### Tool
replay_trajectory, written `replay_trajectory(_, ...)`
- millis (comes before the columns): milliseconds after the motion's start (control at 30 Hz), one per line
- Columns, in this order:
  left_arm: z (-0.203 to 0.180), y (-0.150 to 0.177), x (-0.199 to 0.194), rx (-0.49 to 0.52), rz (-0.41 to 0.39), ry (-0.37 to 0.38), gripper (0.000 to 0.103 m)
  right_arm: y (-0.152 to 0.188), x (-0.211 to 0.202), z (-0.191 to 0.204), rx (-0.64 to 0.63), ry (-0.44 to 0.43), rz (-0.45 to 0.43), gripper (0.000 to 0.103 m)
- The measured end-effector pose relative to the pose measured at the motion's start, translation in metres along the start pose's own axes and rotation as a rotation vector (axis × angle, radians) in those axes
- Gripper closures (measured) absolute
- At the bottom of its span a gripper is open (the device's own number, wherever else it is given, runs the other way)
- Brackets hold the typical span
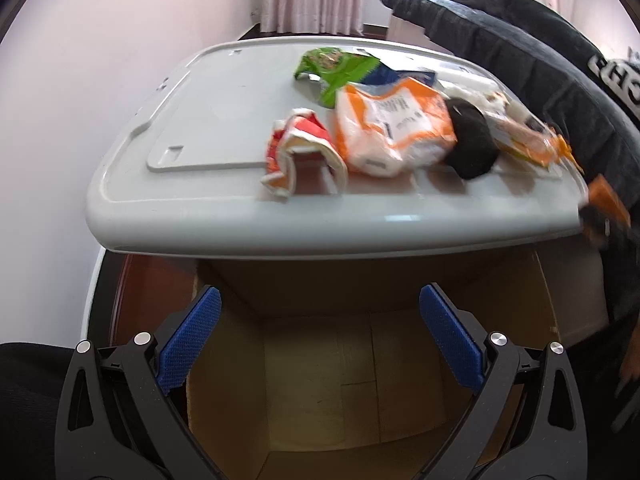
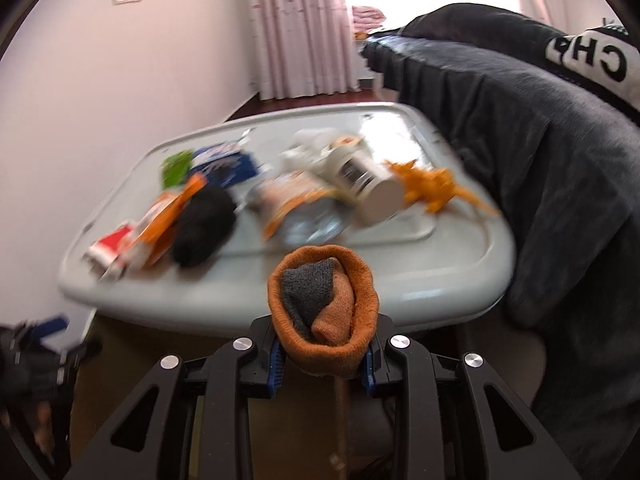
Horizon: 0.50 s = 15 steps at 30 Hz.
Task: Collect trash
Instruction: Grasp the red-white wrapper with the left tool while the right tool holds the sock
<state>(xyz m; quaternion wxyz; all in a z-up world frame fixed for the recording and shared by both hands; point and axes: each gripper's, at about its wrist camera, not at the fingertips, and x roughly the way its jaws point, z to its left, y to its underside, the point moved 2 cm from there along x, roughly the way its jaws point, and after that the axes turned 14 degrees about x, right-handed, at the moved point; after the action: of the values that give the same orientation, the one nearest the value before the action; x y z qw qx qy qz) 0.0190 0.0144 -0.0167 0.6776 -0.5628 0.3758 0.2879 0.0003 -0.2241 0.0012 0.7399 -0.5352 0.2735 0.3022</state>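
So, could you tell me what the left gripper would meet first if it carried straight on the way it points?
Probably the inside of the cardboard box: the left gripper is open and aimed into it, below the grey lid holding the trash. Nothing shows between its fingers, though depth is unclear.

The left wrist view looks forward and down from above an open cardboard box [image 1: 320, 360], the table [image 1: 224, 216] close at 12 o'clock. The right wrist view faces the same table [image 2: 400, 280] from nearby, slightly rightward.
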Motion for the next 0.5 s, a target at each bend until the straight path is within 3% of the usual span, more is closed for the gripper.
replay_trajectory(233, 0.020, -0.035, 0.011, -0.034, -0.010, -0.021, 0.006, -0.001, -0.004, 0.021, -0.083, -0.023, -0.055, 0.074)
replay_trajectory(500, 0.040, -0.066, 0.049, -0.091, 0.016, -0.014, 0.006, -0.003, 0.002, 0.018, -0.040, -0.041, -0.041, 0.073)
